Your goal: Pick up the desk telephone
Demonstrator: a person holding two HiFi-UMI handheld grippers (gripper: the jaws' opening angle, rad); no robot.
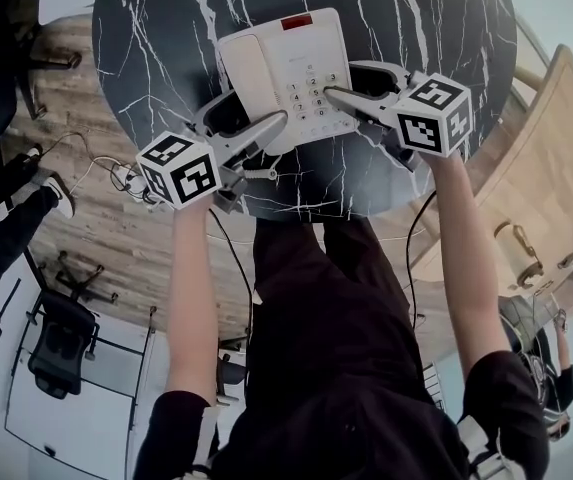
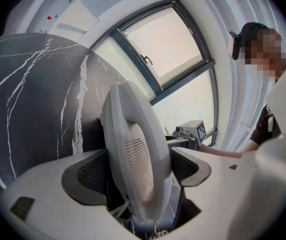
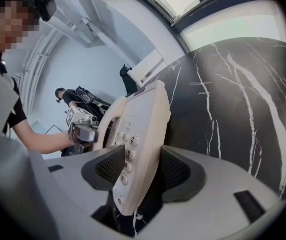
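Desk telephone, white with a red patch at its far end, lay flat over the black marble table, near the edge closest to us, and we had it gripped from both sides. Our left gripper was closed on the handset side; in the left gripper view the handset filled the gap of the left gripper, one dark pad on its face and the other between it and the marble. Our right gripper was clamped on the keypad side; in the right gripper view the right gripper had one pad pressed beside the number keys and one behind the body. Whether the telephone was fully clear of the table we could not tell. Each gripper view showed the opposite gripper across the telephone
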